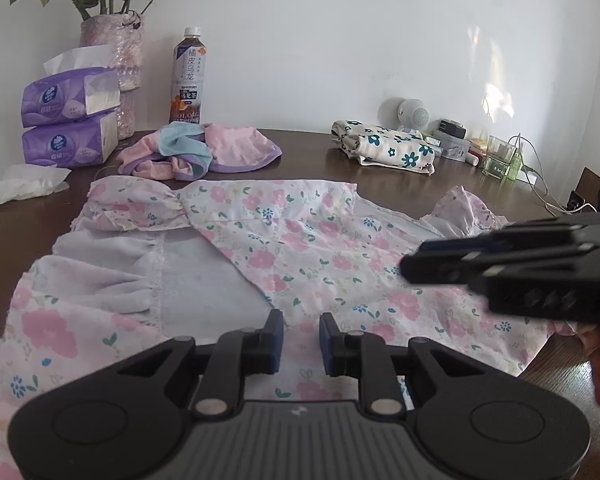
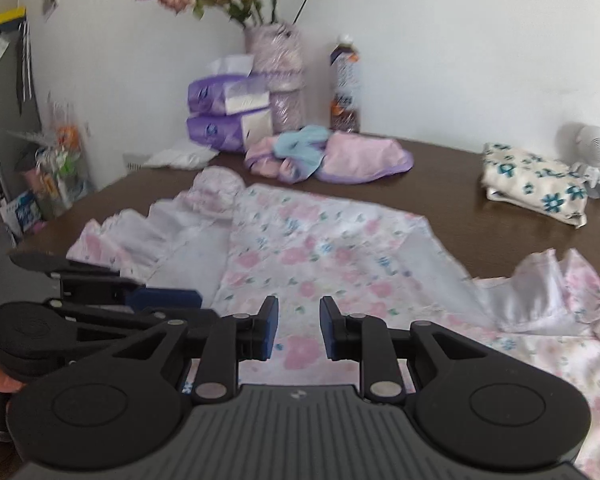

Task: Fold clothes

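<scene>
Left tool [image 1: 301,336]: spread, empty.
Right tool [image 2: 299,320]: spread, prob. empty.
Risk: floral dress [image 1: 300,248] flap slides back open; thin fabric.

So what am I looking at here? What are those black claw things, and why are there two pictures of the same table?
Those claws are hand-held grippers: a person holds one in each hand, and each carries a wide-angle camera looking along its two fingers. One picture comes from the left gripper, the other from the right gripper, so each view also catches the other tool at its edge. Both are open and hold nothing.

On the brown table lies a pink floral dress, spread out and partly folded over. Behind it are a crumpled pink and blue garment, an already folded cream cloth with blue flowers, two purple tissue packs, a tea bottle and a vase of flowers.
</scene>
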Action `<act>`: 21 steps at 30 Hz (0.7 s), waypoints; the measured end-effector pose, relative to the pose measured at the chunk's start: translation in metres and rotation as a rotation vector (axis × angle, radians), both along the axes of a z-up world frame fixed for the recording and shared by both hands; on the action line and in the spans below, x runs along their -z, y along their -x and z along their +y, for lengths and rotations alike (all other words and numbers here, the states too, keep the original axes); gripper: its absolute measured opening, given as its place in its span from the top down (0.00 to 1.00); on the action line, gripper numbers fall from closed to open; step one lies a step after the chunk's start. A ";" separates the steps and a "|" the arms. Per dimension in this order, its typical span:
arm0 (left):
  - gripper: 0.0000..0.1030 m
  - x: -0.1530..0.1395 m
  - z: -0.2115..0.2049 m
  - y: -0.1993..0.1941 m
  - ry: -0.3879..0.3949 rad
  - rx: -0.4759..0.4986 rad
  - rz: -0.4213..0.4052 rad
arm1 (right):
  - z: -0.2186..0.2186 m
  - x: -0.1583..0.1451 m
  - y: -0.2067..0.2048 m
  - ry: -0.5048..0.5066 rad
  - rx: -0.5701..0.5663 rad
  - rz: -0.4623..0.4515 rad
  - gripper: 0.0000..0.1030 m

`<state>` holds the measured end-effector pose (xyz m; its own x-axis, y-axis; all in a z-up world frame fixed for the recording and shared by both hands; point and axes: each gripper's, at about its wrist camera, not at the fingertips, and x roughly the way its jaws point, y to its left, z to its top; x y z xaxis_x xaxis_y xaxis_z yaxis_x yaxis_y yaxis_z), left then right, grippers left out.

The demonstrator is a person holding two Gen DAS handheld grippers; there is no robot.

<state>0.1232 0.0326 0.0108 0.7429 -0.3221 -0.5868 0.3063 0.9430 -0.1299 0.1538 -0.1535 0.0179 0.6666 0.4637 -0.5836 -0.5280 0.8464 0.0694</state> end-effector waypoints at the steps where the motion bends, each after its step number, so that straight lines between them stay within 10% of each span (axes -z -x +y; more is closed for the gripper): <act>1: 0.81 0.000 0.000 0.000 0.000 0.000 0.000 | 0.005 0.004 -0.002 0.006 -0.006 0.012 0.78; 21: 0.81 0.001 0.005 -0.001 0.029 -0.002 0.008 | -0.074 0.027 -0.008 0.049 0.176 -0.004 0.81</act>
<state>0.1243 0.0372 0.0103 0.7387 -0.3377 -0.5834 0.3031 0.9394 -0.1600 0.1618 -0.2276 -0.0088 0.7375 0.3109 -0.5995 -0.3715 0.9281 0.0243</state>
